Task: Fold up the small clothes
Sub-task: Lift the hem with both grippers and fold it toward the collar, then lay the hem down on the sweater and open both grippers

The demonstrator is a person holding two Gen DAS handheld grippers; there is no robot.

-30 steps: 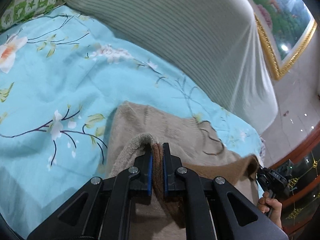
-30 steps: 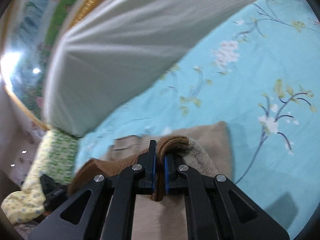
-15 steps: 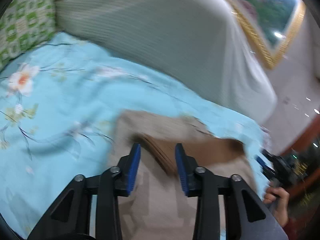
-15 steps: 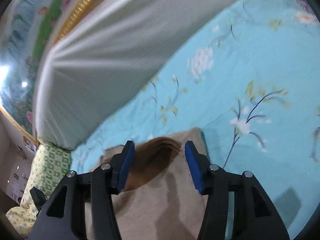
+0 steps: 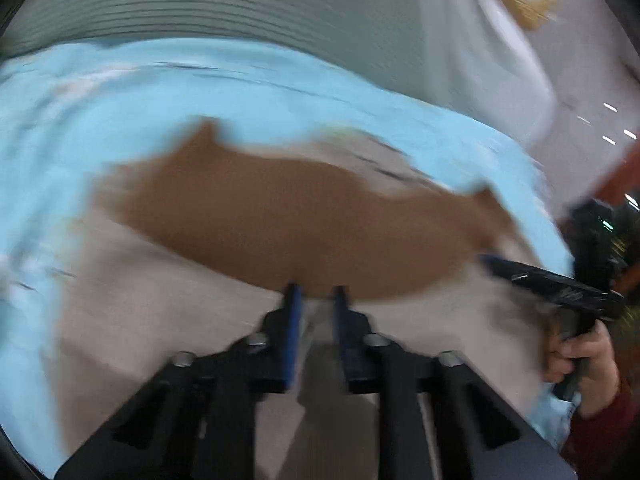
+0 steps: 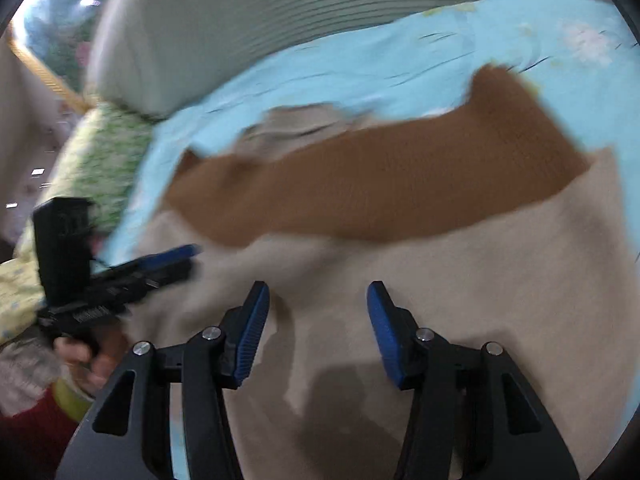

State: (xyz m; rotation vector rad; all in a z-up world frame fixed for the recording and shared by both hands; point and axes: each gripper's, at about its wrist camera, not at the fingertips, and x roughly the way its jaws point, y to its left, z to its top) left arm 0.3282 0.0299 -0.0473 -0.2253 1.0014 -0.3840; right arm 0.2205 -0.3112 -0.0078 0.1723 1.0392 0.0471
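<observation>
A second ago both grippers pinched the brown edge of the small sweater (image 5: 304, 232) and held it up. Now that brown band lies flat across the beige part, just ahead of both grippers, on the blue flowered sheet (image 5: 120, 92).

The left gripper (image 5: 316, 300) has let go. Its blue pads sit close together with only a thin gap, and nothing is between them. The picture is blurry, but the jaws look almost closed. The brown band starts right past its tips.

The right gripper (image 6: 318, 300) has let go too. Its jaws stand apart and are closing a little, with only flat beige cloth under them. The brown band lies a bit farther ahead.

The striped grey cushion (image 6: 240, 20) sits far ahead, past the sheet.
</observation>
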